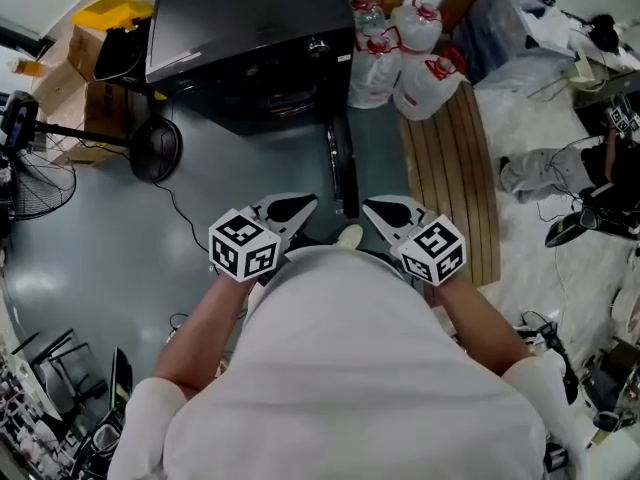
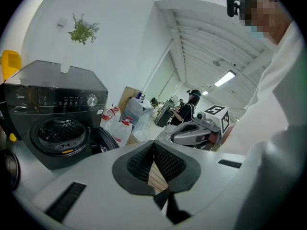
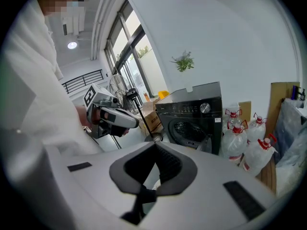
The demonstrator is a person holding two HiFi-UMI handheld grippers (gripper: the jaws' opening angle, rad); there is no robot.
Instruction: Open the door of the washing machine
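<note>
Washing machine (image 1: 250, 38) at far centre, door (image 1: 342, 168) swung open toward the near side.
Left gripper (image 1: 297, 208) and right gripper (image 1: 385, 211) near, side by side, apart from door; jaws together, nothing held.

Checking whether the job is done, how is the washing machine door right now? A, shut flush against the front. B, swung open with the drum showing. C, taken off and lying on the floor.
B: the door stands out from the front of the washing machine, and the left gripper view shows the bare drum.
</note>
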